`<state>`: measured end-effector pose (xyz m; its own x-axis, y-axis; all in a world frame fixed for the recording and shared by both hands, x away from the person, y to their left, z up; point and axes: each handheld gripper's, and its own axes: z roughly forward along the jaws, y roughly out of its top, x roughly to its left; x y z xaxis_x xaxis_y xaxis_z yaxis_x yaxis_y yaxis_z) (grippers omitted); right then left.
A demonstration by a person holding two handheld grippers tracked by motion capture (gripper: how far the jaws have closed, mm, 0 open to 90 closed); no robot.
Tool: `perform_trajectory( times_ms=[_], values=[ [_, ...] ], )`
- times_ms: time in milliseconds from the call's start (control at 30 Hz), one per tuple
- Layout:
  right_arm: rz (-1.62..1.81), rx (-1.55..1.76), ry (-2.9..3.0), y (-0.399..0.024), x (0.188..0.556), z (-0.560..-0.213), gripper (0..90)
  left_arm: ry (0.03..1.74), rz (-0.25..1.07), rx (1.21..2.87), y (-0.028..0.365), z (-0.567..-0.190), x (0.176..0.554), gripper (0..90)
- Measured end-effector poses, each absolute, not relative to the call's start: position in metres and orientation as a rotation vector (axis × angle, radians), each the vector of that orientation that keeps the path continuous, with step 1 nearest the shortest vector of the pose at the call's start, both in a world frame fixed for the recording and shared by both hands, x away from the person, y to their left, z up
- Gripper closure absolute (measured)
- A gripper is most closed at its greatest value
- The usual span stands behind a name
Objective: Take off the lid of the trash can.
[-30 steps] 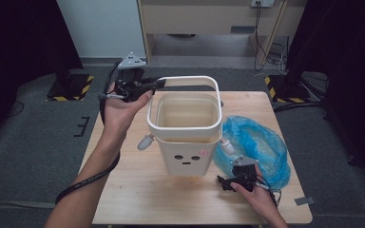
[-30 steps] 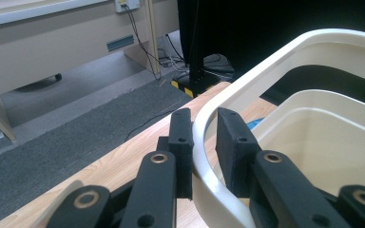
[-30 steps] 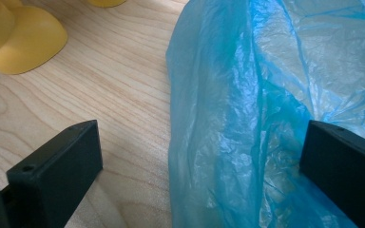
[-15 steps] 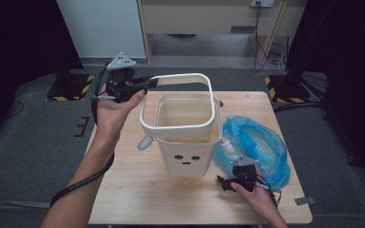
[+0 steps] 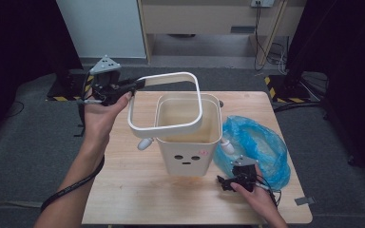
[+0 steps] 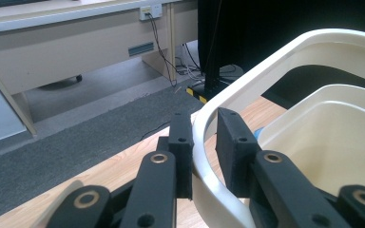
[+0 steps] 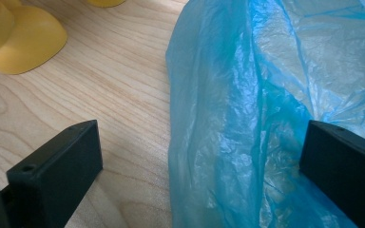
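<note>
Cream plastic, smooth and matte, made up both the square-mouthed bin [image 5: 187, 137] and the loose rim ring [image 5: 164, 107] lifted off it. The ring, a rounded-corner square band, hung tilted above the bin's left side, its near edge low over the bin mouth and its far corner held up over the tabletop's back-left edge. The left tool [image 5: 140, 84] was clamped narrow on that far corner; in the left gripper view the black jaws pinched the ring's thin wall [image 6: 204, 142] from both sides, with the bin's inner wall [image 6: 332, 137] pale behind. The bin stood near the middle of the pale wood tabletop [image 5: 123, 190], a small face printed on its front. Open board lay to the left and front of the bin; the right side was crowded by a crumpled blue plastic bag [image 5: 259, 145], thin and glossy, touching the bin's right flank. The right tool [image 5: 225, 183] rested low at the bag's near edge, jaws wide; the right gripper view showed the bag's creased film [image 7: 247, 118] between them, not pinched, bare wood grain alongside, and a yellow rounded piece [image 7: 21, 40] at the upper left.
</note>
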<state>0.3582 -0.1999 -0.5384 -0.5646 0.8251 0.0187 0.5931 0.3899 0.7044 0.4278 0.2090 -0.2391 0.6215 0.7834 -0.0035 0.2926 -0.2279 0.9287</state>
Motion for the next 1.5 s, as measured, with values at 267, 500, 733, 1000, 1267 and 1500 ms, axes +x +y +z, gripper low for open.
perform_trajectory(
  times_ms=[267,500,733,1000,1267,1500],
  values=[
    [0.969,1.235,2.318,-0.200,0.358,-0.538,0.4,0.886,0.592,1.775,0.220,-0.241,0.426,76.5],
    [0.968,1.235,2.318,-0.200,0.358,-0.538,0.4,0.906,0.598,1.752,0.232,-0.243,0.424,76.5],
    [0.968,1.235,2.317,-0.200,0.358,-0.538,0.4,0.923,0.611,1.726,0.246,-0.244,0.421,76.5],
    [0.968,1.237,2.316,-0.200,0.358,-0.538,0.4,0.950,0.619,1.698,0.261,-0.245,0.419,76.5],
    [0.968,1.236,2.316,-0.200,0.358,-0.539,0.4,0.980,0.622,1.673,0.276,-0.250,0.420,76.5],
    [0.966,1.225,2.317,-0.200,0.358,-0.538,0.4,1.012,0.630,1.650,0.290,-0.255,0.421,76.5]
  ],
)
